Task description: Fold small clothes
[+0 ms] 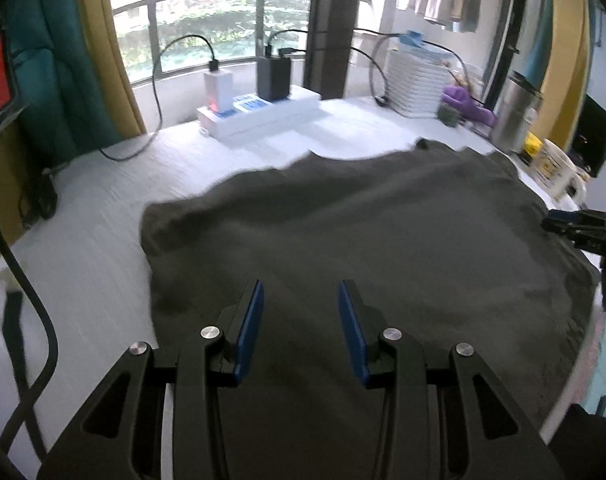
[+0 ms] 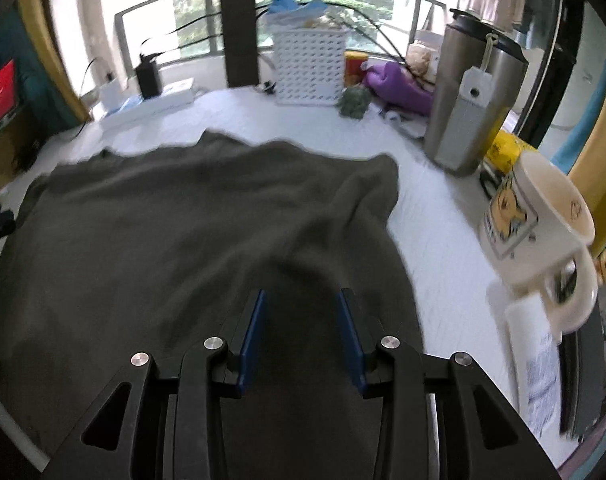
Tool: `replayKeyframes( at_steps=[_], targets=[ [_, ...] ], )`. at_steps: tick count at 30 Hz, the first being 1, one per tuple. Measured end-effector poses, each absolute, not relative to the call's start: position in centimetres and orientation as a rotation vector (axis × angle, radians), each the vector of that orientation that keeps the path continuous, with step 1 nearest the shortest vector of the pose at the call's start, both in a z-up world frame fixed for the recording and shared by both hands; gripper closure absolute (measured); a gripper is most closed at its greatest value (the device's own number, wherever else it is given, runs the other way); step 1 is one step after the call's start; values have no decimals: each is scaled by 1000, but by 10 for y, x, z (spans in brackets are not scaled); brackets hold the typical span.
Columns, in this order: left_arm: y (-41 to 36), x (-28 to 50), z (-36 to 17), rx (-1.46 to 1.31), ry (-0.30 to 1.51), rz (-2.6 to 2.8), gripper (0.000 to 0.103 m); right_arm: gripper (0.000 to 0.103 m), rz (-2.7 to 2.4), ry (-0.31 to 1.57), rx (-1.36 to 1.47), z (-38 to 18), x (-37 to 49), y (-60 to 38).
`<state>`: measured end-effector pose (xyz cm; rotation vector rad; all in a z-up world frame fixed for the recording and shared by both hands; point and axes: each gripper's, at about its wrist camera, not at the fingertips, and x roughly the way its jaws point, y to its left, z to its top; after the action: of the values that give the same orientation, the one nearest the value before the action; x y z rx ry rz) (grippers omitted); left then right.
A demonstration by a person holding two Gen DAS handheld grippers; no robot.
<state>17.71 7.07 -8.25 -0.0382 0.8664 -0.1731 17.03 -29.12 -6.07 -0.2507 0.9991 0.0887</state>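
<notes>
A dark olive-grey garment (image 1: 363, 240) lies spread on the white table (image 1: 103, 220); it also fills the right wrist view (image 2: 175, 232), with soft wrinkles and a raised fold near its right side. My left gripper (image 1: 301, 292) is open and empty, hovering over the garment's near edge. My right gripper (image 2: 301, 300) is open and empty over the garment's near right part. The right gripper also shows at the right edge of the left wrist view (image 1: 579, 228).
A cream mug (image 2: 539, 224), a steel tumbler (image 2: 467, 100), a yellow packet (image 2: 503, 148), a white basket (image 2: 309, 68), a purple toy (image 2: 399, 84) and papers (image 2: 535, 360) crowd the right side. Chargers and white boxes (image 1: 259, 108) with cables stand at the back.
</notes>
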Motion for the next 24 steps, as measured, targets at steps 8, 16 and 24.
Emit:
replayKeyframes(
  at_steps=[8,16,24],
  targets=[
    [43,138,-96,38,907,-181,64,64,63,959,-299,-76,128,-287],
    [52,113,-107,39,924,-133,64,41,-6,938,-234,-72,95,-310],
    [58,92,-109,49,911,-91,64,36,-28,924,-202,-71,67,-329]
  ],
)
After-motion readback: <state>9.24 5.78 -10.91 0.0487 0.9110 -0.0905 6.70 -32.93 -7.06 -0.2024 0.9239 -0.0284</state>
